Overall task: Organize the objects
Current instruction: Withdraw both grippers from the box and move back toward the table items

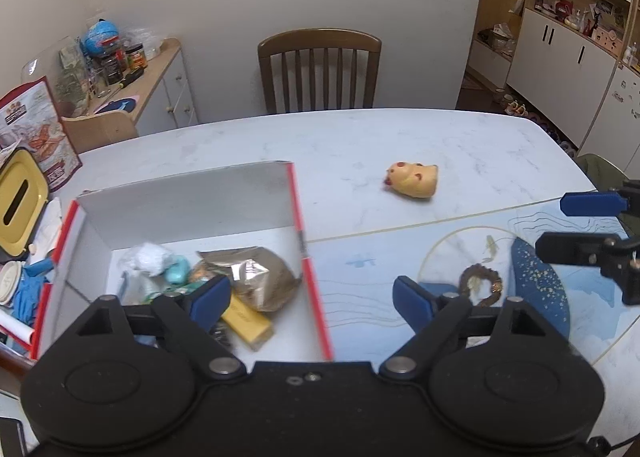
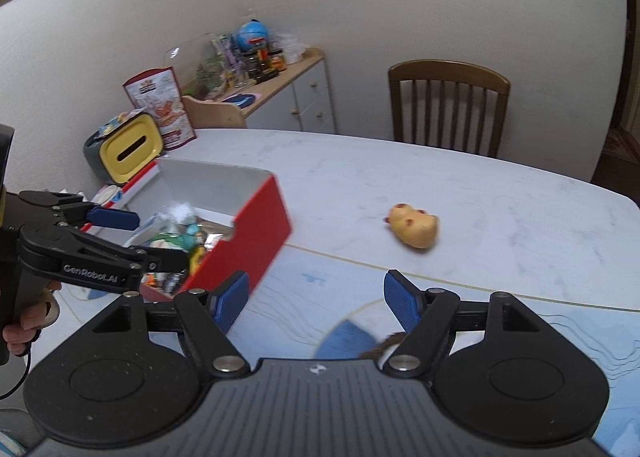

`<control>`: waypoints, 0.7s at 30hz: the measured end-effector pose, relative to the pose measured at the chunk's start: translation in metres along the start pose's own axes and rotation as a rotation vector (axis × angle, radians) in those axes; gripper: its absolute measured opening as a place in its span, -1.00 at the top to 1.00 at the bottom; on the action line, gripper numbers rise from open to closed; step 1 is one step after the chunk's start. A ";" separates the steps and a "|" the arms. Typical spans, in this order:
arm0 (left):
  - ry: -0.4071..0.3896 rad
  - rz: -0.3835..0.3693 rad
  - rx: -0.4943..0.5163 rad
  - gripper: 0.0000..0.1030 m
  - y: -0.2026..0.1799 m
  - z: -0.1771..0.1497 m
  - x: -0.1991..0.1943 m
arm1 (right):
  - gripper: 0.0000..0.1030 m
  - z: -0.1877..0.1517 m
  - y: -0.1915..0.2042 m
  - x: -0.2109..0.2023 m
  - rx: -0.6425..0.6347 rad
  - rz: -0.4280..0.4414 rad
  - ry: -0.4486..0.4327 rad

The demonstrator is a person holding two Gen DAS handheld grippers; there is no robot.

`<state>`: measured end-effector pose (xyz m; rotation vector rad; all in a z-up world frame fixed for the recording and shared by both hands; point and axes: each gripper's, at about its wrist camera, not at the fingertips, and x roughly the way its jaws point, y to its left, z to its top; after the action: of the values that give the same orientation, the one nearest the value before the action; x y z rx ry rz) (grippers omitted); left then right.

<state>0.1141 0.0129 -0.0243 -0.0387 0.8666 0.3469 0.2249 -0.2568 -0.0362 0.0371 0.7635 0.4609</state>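
Both hand-held grippers empty, jaws apart: left hand-held gripper hung over near right wall of red-and-white cardboard box, right hand-held gripper over blue-patterned mat.

Yellow rubber animal toy with red spots lay alone on white marbled counter, right of box, well apart — likely next pick.

Brown ring-shaped item on mat, near right.

Advice: approach toy from above, jaws across narrow body; squashy, so close gently — release low inside box.

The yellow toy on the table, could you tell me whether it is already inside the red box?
No, the yellow toy lies on the bare table, apart from the red box.
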 end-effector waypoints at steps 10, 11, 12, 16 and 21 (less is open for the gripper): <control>-0.005 -0.016 0.011 -0.99 -0.047 0.009 0.018 | -0.55 -0.003 -0.063 -0.002 0.033 -0.019 0.004; -0.003 -0.019 0.010 -0.99 -0.051 0.010 0.020 | -0.56 -0.003 -0.068 -0.002 0.034 -0.018 0.006; -0.002 -0.022 0.010 -0.99 -0.055 0.011 0.023 | -0.56 -0.002 -0.073 0.000 0.033 -0.018 0.009; 0.002 -0.037 0.012 -0.99 -0.071 0.011 0.033 | -0.56 0.002 -0.087 0.006 0.025 -0.018 0.017; 0.017 -0.066 0.009 -0.99 -0.091 0.008 0.050 | -0.57 0.009 -0.100 0.021 0.015 -0.016 0.037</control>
<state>0.1783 -0.0573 -0.0669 -0.0621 0.8814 0.2808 0.2836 -0.3368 -0.0633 0.0363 0.8031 0.4420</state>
